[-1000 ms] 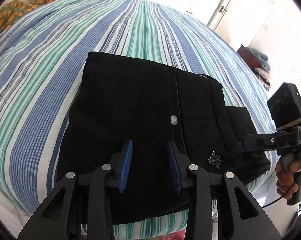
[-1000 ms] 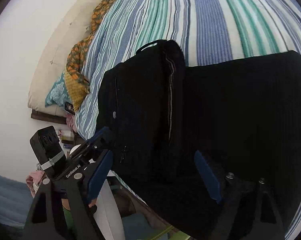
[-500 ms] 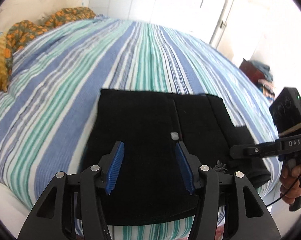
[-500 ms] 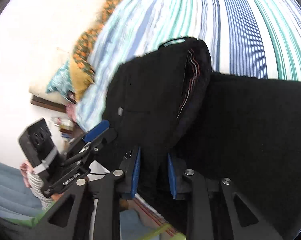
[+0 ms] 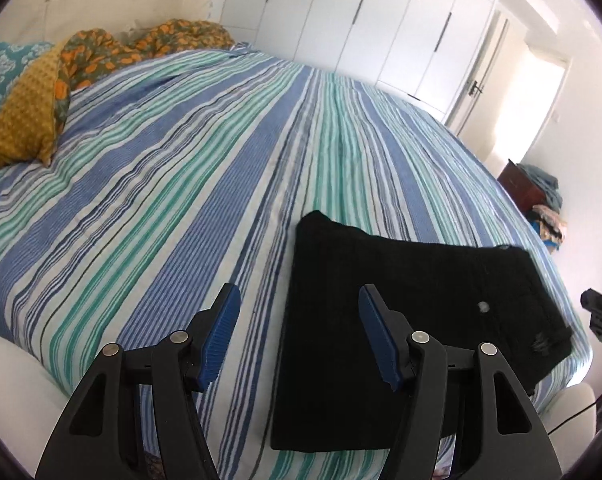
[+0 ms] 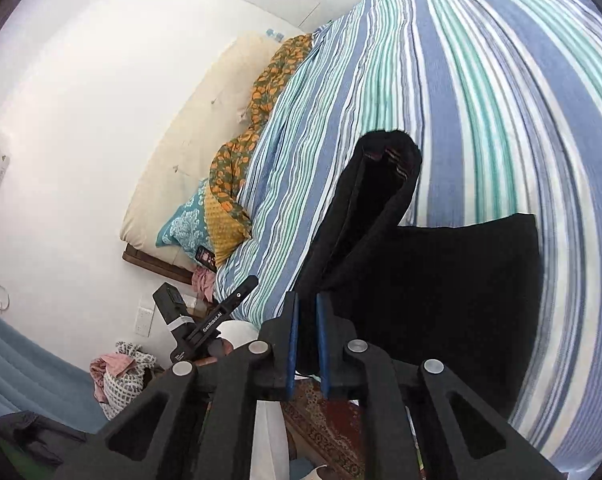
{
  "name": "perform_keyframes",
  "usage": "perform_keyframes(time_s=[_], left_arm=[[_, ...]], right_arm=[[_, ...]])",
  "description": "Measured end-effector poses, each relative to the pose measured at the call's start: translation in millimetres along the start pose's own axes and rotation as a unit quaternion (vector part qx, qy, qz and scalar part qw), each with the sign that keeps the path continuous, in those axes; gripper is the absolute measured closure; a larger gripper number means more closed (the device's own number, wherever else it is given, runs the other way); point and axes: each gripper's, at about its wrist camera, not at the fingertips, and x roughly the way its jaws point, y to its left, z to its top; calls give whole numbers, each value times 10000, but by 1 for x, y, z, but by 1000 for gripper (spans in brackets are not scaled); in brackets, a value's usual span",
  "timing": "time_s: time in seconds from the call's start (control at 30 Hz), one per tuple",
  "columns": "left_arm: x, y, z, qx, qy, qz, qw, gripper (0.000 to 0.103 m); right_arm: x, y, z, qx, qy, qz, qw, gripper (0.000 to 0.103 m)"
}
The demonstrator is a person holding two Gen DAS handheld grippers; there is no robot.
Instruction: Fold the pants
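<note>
The black pants [image 5: 401, 340] lie folded on the striped bed [image 5: 201, 200]; the right tongs [image 6: 306, 344] grip their lifted waistband end, the left tongs [image 5: 297, 340], jaws just widening, hold nothing

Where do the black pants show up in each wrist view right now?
Left wrist view: black pants lie flat at lower right, behind the open left gripper.
Right wrist view: black pants fill centre and right, one edge lifted in the shut jaws of the right gripper.
Shared landmark: mustard pillow at the bed's head.
</note>
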Motion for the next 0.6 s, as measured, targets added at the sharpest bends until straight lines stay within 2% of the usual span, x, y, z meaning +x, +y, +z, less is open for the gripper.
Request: perform_keyframes(time_s=[0.07,0.1,0.17,0.23,0.3,0.33,0.37,0.43,0.53,0.6], left_arm=[[3,-16,-6,263,125,-126,9995,39],[7,-24,-9,404,223,-168,9988,39],[14,-38,-15,646,378,-201,9970,39],[18,-44,-18,751,439,-220,9960,39],[18,-43,-19,787,433,-199,9958,39],[18,-42,-19,805,440,-183,9956,39],[19,-40,-20,818,465,-168,9954,39],[25,-38,-23,844,609,-136,9945,39],[44,-39,-33,952,1071,-57,9897,38],[49,-45,-38,1124,1100,33,9875,35]], right_arm=[[-23,-16,-6,186,-271,130,9994,103],[-28,-26,-11,309,-306,61,9990,103],[-28,-40,-19,249,-273,-636,9973,101],[-24,-47,-25,75,-192,-1088,9938,93],[-20,-54,-27,55,15,-1127,9936,62],[-17,-54,-28,56,53,-1061,9943,37],[-13,-54,-27,97,31,-960,9953,31],[-11,-67,-26,352,164,-784,9962,31],[15,-86,-24,646,602,-881,9922,31],[33,-88,-21,631,787,-852,9912,31]])
